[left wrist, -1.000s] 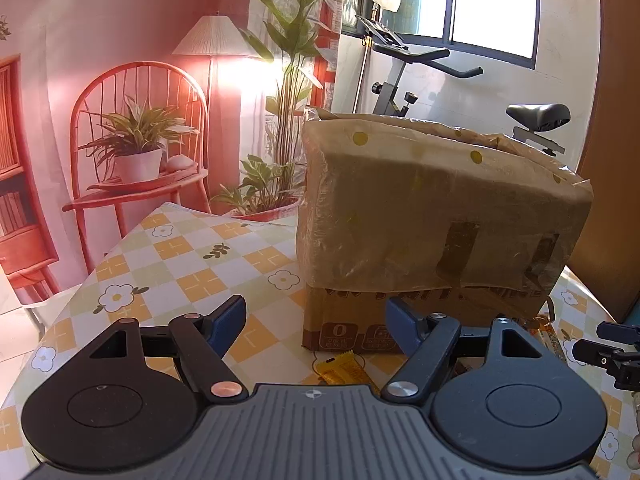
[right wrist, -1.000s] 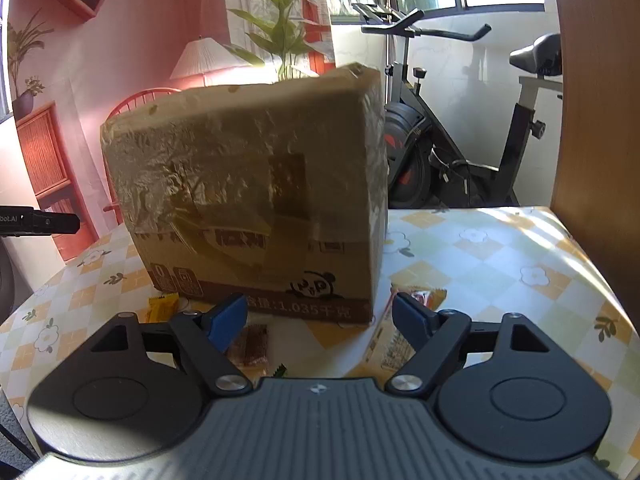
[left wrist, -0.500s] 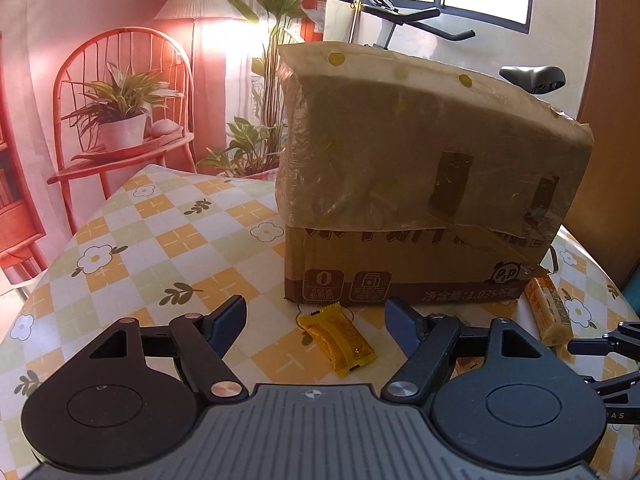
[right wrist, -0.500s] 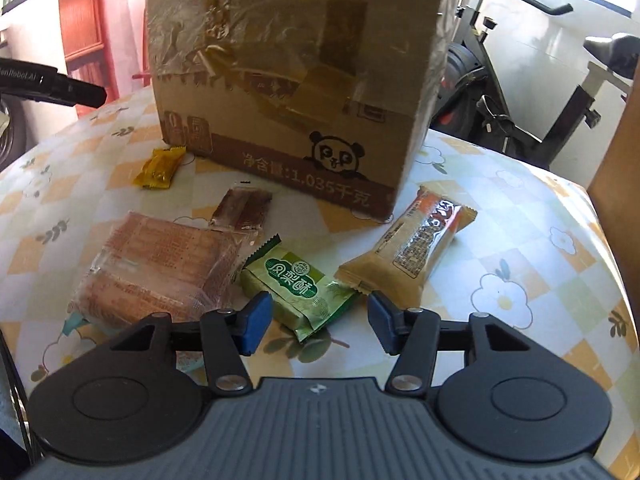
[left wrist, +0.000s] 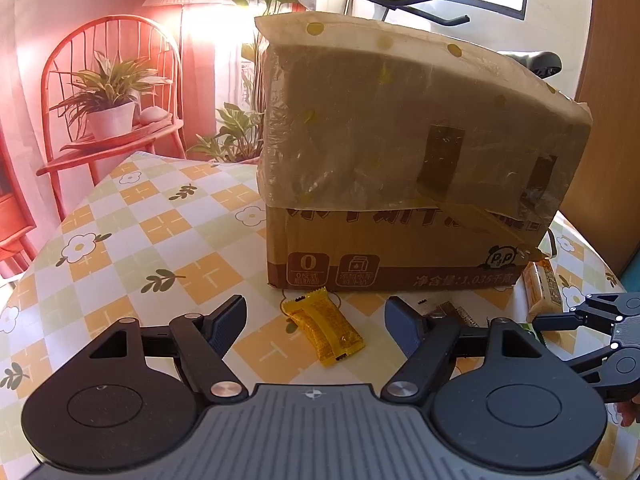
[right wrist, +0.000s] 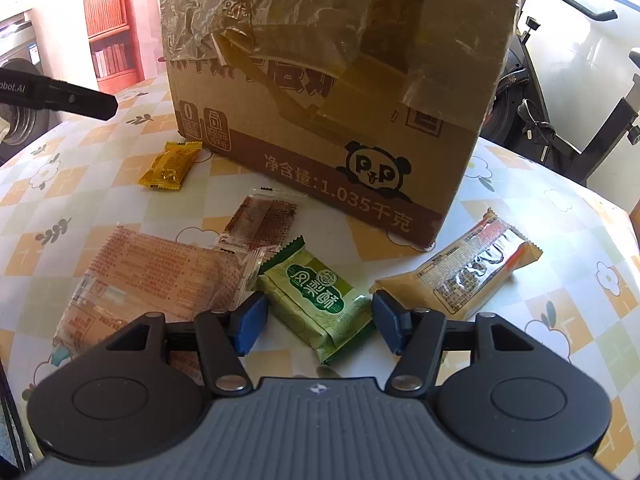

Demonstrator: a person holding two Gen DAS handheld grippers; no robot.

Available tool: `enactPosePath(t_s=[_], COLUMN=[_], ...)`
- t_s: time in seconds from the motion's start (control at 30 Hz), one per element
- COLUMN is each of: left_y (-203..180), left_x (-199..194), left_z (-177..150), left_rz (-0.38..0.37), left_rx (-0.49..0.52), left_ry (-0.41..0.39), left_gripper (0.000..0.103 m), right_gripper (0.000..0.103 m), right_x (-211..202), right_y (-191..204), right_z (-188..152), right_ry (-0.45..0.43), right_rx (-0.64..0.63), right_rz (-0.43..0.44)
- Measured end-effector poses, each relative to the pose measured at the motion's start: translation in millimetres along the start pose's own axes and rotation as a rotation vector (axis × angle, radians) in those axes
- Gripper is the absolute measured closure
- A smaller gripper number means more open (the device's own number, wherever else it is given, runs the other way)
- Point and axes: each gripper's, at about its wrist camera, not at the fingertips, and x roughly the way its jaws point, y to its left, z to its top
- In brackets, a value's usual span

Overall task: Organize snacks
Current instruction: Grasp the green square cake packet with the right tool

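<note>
Jaws on our right gripper (right wrist: 318, 322) are opening around the green foil snack packet (right wrist: 320, 300), left gripper (left wrist: 316, 326) wide; all five snacks still lie loose on the bench (right wrist: 560, 216), nothing gathered.

Brown box (right wrist: 320, 80); green packet (right wrist: 320, 300); yellow candy (left wrist: 324, 330); orange-green checked floral tablecloth (left wrist: 160, 240).

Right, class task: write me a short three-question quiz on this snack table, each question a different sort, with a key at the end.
1. True or false: the green snack packet lies between the fingers of the right gripper.
2. Multiple choice: which snack lies nearest in front of the left gripper? A) the yellow candy packet B) a red can C) a banana
3. Fill in: the cardboard box bears a drawing of a ____.

Key: 1 true, though the pads are not pressing on it and the jaws are opening; 2 A; 3 panda.
</note>
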Motion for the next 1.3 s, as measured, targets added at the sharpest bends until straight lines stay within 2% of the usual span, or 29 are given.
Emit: enactPosePath(t_s=[0.27,0.5,0.6,0.83,1.13,1.3], left_y=[4.0,-0.2,-0.7,-2.9,-4.4,-7.1], left_x=[9.1,12.4,12.1,12.5,10.6,12.2], left_z=[-3.7,-4.4,-4.5,-7.4,-6.4,-7.6], left_rz=[-0.02,-0.016,-0.016,-0.026,-0.029,-0.033], left_rx=[-0.029,-0.018,-0.02,-0.022,-0.018,-0.014], left_ry=[0.029,0.029,0.027,0.031,0.026,0.034], left_gripper=[0.025,0.025,0.025,0.025,0.025,0.025], right_gripper=[0.037,0.04,0.049,0.06,0.06,0.06], right_x=[16.1,25.2,19.6,6.2,-0.5,-2.9], right_y=[4.6,0.0,0.4,6.2,7.6,4.9], right_z=[12.9,14.4,7.1,-7.2,-24.3,-27.2], right_ry=[-0.006,-0.007,-0.027,-0.06,-0.132,-0.144], right_rx=[-0.089,-0.013,0.015,0.094,0.154,0.177], right_rz=[0.041,0.079,0.059,-0.02,-0.063,-0.066])
